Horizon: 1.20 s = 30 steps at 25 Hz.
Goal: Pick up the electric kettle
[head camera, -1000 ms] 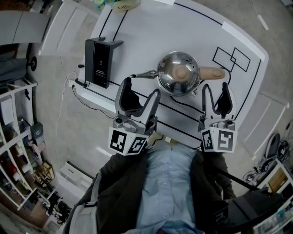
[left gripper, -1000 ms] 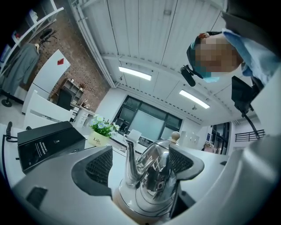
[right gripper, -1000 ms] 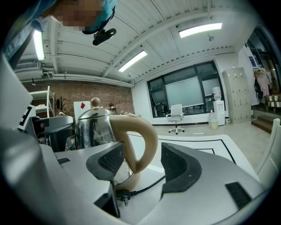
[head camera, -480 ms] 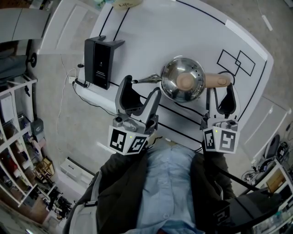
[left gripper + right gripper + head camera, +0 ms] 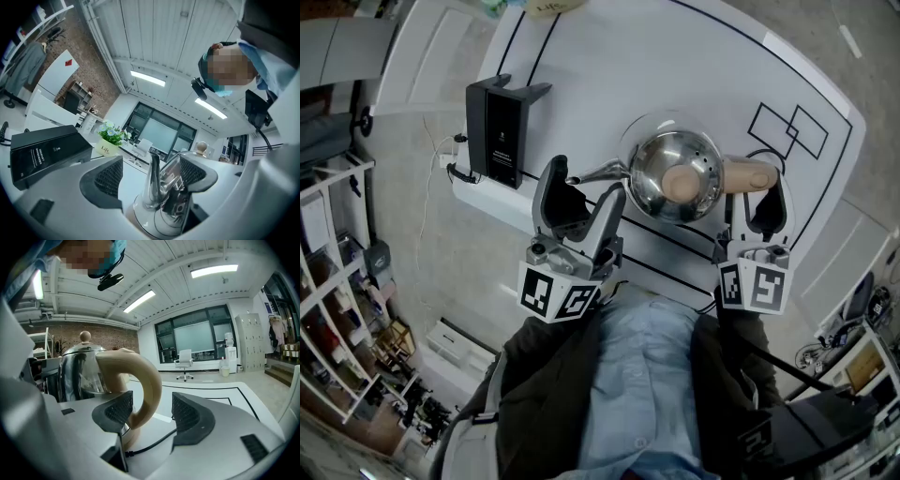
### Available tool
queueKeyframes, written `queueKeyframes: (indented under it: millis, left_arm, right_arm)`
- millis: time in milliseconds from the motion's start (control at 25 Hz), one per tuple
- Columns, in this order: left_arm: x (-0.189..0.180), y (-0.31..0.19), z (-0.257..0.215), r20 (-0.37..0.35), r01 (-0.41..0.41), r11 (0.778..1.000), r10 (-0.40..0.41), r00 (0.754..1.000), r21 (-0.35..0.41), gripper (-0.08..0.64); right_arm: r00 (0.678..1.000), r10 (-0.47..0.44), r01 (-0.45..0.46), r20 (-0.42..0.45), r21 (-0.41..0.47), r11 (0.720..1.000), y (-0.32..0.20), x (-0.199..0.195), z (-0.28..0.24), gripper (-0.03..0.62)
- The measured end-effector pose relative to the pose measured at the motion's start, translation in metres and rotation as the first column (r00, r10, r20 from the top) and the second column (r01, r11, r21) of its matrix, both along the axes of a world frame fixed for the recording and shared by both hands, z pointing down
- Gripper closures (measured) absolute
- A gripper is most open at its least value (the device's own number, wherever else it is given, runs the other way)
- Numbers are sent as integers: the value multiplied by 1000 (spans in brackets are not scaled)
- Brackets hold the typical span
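The white table [image 5: 675, 66], marked out with black lines, fills most of the view from above. The person stands at its near edge in a blue shirt [image 5: 647, 375] under a dark jacket.

A black box-shaped unit [image 5: 492, 122] stands upright at the table's left edge. To its right, towards the near edge, is the electric kettle [image 5: 675, 178]. It is polished steel with a tan knob on the lid. The thin spout points left and the tan handle curves out to the right.

The left gripper [image 5: 587, 180] sits at the spout side with its jaws wide apart. The spout rises between them (I can't tell whether either pad touches the metal). The right gripper [image 5: 755, 192] is at the handle, and its jaws are also apart. In the right gripper view the handle's loop lies between them. It is close against the left-hand pad, with a clear gap to the other, so it is not clamped.

A small pot of flowers [image 5: 111, 138] stands at the far edge. A black cord [image 5: 150, 441] runs across the tabletop under the handle.
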<state>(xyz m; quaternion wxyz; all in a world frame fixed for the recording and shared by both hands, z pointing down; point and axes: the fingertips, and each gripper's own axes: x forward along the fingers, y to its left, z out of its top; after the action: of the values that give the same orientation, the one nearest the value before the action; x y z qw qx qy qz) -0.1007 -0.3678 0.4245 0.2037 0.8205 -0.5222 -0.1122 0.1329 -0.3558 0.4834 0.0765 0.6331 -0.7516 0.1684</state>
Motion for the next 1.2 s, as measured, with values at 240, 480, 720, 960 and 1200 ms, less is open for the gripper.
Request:
queueKeyframes:
  millis: [240,480,720,960,1200]
  left_arm:
    - [1,-8,2,-9,-4,1000,4,1000,-3,173]
    - [-3,-18,7,-8,5,1000,-5,1000,-13,173]
    - [-3,-28,12,-3,16,1000,-16,1000,-21,176]
    - [3,-31,15,2,2,1000,-2,1000,-23,274]
    - [12,-32,12,-2,-24,1000,24,1000,-14,382]
  right_arm:
    - [1000,15,-15,3,2,1000,-6,3,4,347]
    - [999,34,-34,16,19,999,-13,5,6,347]
    - [999,36,-37,25,35,999,-18,7,9,347]
    - [999,21,-24,40,58,998,-21,5,8,347]
    - [999,-10,7,39,71,997,-21,1,7,369]
